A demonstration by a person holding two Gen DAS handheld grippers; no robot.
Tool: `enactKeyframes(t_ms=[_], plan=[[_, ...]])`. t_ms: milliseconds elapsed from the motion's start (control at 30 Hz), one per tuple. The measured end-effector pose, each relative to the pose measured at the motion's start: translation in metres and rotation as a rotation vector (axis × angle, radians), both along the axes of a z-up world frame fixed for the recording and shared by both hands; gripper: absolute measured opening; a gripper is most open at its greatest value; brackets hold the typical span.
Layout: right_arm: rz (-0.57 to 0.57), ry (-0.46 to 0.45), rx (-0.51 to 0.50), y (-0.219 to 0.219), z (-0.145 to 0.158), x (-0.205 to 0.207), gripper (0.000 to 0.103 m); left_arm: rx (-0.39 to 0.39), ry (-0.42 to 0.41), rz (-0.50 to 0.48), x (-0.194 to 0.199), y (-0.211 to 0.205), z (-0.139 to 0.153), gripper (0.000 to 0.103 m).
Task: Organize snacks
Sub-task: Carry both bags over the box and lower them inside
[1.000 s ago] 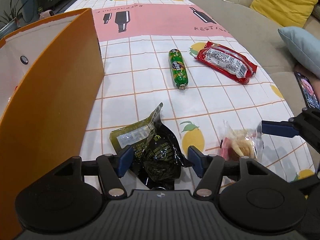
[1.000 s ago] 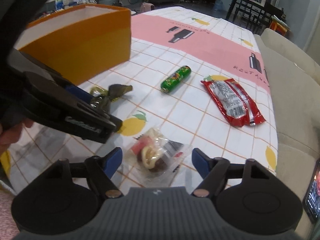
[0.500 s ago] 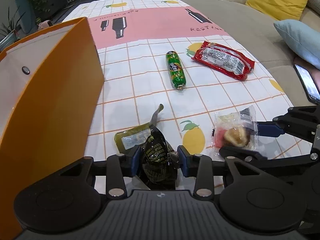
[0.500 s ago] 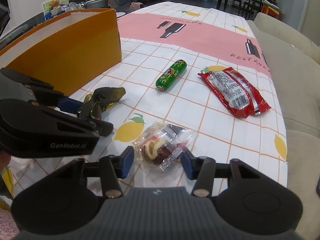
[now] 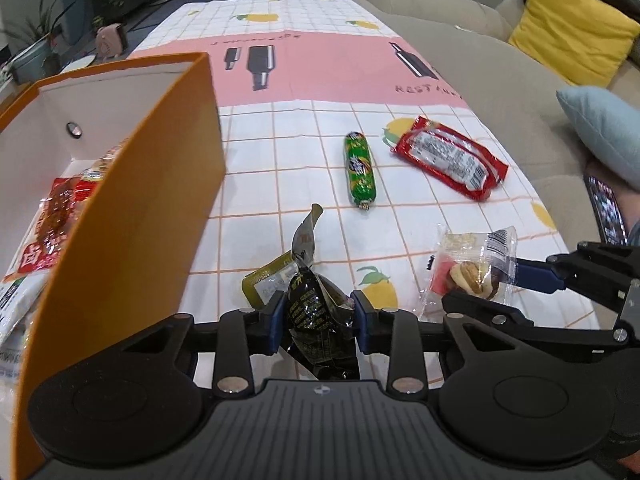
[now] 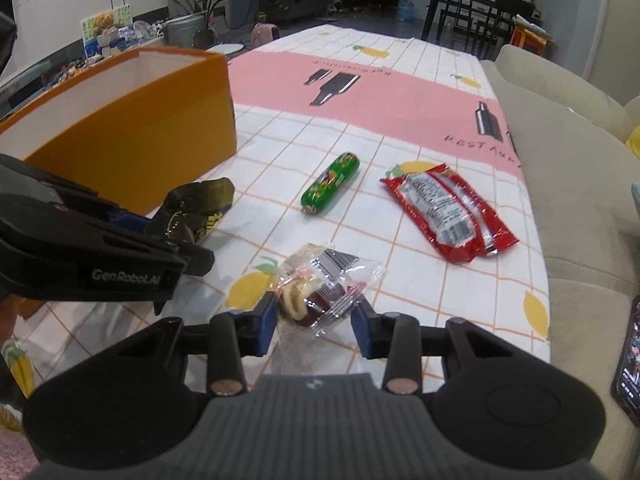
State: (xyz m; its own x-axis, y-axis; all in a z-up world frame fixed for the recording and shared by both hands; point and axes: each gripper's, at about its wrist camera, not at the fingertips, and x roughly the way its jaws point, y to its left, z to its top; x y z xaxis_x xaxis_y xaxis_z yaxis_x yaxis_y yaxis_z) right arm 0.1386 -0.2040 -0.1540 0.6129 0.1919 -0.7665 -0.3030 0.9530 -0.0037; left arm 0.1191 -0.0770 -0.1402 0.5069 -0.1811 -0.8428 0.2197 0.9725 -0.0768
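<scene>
- two grips are on at once: the left gripper (image 5: 316, 318) has just been closing and its blue pads now pinch the dark foil snack packet (image 5: 316, 316) low on the tablecloth (image 5: 280, 160), right beside the orange box (image 5: 132, 240).
- the right gripper (image 6: 314, 322) is nearly shut, its pads pressed on the crinkled edges of the clear-wrapped pastry (image 6: 320, 284), which sits by a lemon print near the table's front edge.
- to do this step well, i'd judge each packet should be lifted straight up until it clears the box wall before crossing over; both wrappers are slippery, so the hold looks easy to lose, and the two tools are close enough to knock together.
- two more snacks lie loose further out, side by side but apart: a green sausage stick (image 5: 360, 168) and a red packet (image 5: 450, 158).
- only the left wrist view looks into the box, where red-printed packets (image 5: 56, 220) already lie.
- only the right wrist view shows the left tool from outside, and the box's far rim against the room.
</scene>
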Motion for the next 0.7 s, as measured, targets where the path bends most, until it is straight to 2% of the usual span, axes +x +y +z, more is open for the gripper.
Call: enactKeyframes(t_ms=[167,333,700], plan=[[-0.032,-0.016,0.015,0.001,0.014,-0.001,0.037,-0.066,-0.003,0.051,0.004,0.007,0.024,0.038],[-0.015,-0.078,0.022,0.009,0.034,-0.009,0.037,-0.105,-0.032,0.062,0.006,0.015,0.059,0.038],[0.025,-0.172,0.123,0.030,0.090,-0.002,0.037,-0.094,-0.087,0.032,0.015,0.055,0.130,0.038]])
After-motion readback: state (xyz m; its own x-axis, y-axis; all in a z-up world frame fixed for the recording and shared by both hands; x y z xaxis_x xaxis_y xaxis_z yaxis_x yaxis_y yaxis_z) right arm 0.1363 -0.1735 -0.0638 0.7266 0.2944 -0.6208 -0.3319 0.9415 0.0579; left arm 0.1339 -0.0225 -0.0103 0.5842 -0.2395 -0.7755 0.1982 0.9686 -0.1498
